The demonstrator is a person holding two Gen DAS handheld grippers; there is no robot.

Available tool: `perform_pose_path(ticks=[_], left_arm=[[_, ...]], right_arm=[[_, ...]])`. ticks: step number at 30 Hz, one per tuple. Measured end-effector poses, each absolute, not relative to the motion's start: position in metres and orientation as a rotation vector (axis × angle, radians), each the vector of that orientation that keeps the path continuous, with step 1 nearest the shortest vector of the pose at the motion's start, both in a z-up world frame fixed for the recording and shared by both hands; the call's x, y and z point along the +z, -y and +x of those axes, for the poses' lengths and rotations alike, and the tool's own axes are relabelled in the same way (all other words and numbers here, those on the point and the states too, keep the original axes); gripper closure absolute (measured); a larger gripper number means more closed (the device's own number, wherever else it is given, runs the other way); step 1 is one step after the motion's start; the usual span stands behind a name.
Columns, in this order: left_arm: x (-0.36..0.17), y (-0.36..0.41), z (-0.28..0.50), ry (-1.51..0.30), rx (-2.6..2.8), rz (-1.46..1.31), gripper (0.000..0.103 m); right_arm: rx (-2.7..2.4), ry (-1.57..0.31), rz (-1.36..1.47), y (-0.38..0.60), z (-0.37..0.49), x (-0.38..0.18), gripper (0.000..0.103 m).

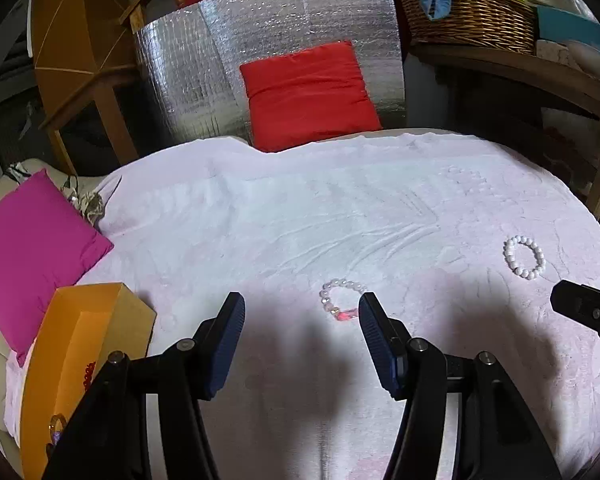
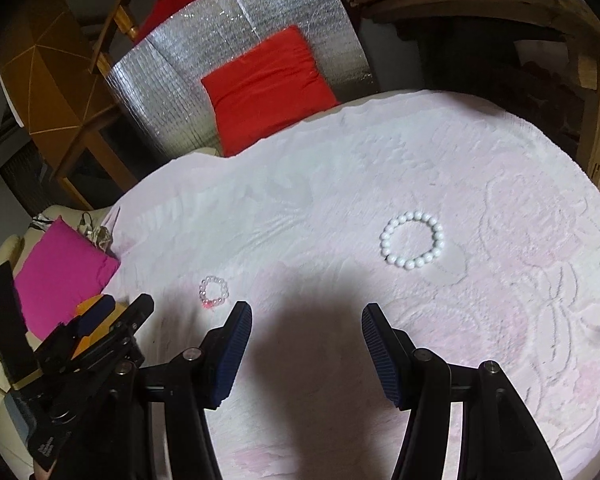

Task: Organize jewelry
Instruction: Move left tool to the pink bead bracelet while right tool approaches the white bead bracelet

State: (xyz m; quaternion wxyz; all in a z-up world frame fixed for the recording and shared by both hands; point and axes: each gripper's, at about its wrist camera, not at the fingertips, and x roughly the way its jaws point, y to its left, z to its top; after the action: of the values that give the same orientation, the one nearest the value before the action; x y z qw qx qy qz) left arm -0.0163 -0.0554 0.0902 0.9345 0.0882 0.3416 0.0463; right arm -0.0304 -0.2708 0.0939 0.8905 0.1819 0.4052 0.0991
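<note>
Left wrist: clear bracelet [image 1: 337,299] lies just beside right-hand fingers [image 1: 374,322].

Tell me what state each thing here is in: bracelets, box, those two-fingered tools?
White bead bracelet: flat on the blanket, untouched.
Clear bead bracelet: flat, just ahead of the left gripper.
Orange box: open, beads inside.
Left gripper: fingers open, empty.
Right gripper: fingers open, empty.

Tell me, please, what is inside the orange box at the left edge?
In the orange box, a short string of red beads shows, and lower down a clear ring-like piece. The left gripper covers the remaining interior.
</note>
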Motion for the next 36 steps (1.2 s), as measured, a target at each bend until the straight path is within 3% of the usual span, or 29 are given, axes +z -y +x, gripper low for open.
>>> perform_pose_path(ticks=[13, 36], left_arm=[[0.077, 0.031, -0.018, -0.731, 0.116, 0.147, 0.043], [0.062, 0.027, -0.002, -0.776, 0.128, 0.154, 0.043]], right_arm=[[0.226, -0.81, 0.249, 0.225, -0.038, 0.096, 0.041], [0.153, -0.819, 0.319, 0.275, -0.032, 0.092, 0.041]])
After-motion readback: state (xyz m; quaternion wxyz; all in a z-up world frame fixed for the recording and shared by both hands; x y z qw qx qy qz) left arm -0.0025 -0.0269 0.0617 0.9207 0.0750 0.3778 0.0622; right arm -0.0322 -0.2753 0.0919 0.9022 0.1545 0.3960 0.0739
